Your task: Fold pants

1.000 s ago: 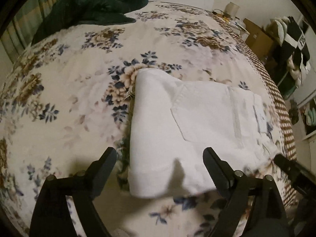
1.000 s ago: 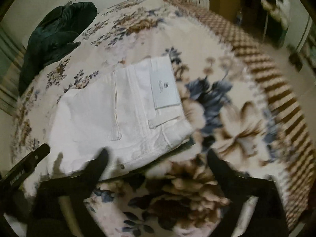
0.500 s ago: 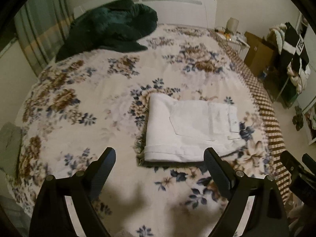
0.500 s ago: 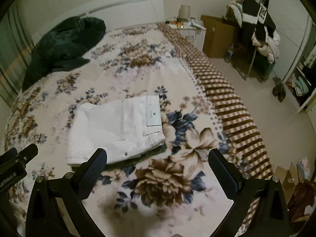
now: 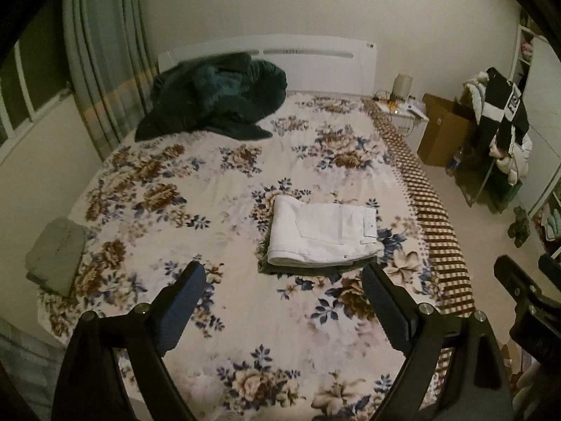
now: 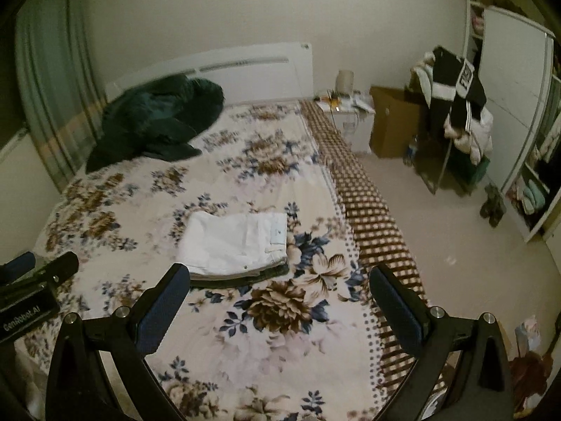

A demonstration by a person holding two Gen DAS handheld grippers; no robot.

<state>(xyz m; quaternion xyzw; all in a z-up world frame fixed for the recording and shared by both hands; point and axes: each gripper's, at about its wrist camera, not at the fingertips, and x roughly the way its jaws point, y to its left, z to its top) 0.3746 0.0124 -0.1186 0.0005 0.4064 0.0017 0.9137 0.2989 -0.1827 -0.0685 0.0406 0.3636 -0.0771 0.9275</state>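
Observation:
White pants [image 5: 322,233] lie folded into a flat rectangle on the floral bedspread [image 5: 217,182], on top of a darker folded garment [image 5: 308,269] whose edge shows beneath. They also show in the right wrist view [image 6: 233,245]. My left gripper [image 5: 284,287] is open and empty, held high above the bed, well back from the pants. My right gripper [image 6: 280,287] is open and empty, also high and back. The right gripper's tip shows at the left view's right edge [image 5: 519,291].
A dark green blanket [image 5: 217,98] is heaped at the headboard. A folded grey garment [image 5: 56,256] lies at the bed's left edge. A bedside table [image 5: 403,105], cardboard box [image 5: 441,129] and clothes rack [image 5: 498,129] stand right of the bed.
Both grippers have pulled up and back from the folded white pants, which now look small and far. The pants have stayed in place.

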